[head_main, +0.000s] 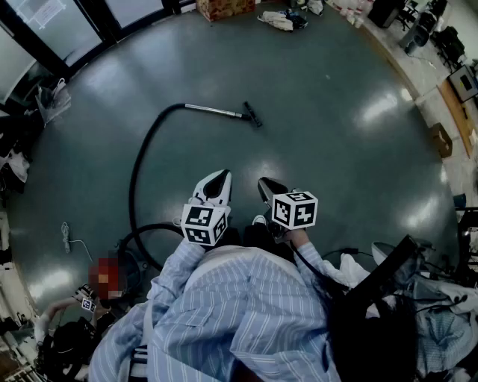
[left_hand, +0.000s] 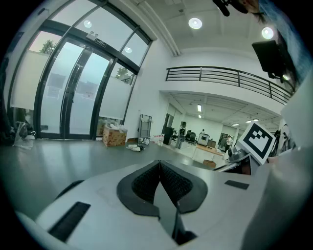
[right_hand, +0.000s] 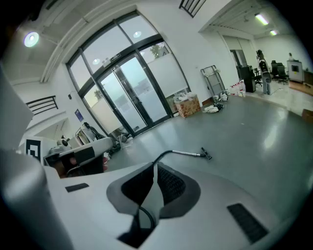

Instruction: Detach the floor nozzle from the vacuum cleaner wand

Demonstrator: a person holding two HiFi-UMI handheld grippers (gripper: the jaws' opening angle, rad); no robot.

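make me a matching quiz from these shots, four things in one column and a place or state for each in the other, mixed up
Things:
1 floor nozzle
2 hose
3 cardboard box
4 left gripper

Place or state:
a jaws shut, nothing between them
b near the glass doors
c on the end of the metal wand
d black, bent in a long curve

Pairs: 1-c, 2-d, 3-b, 4-a
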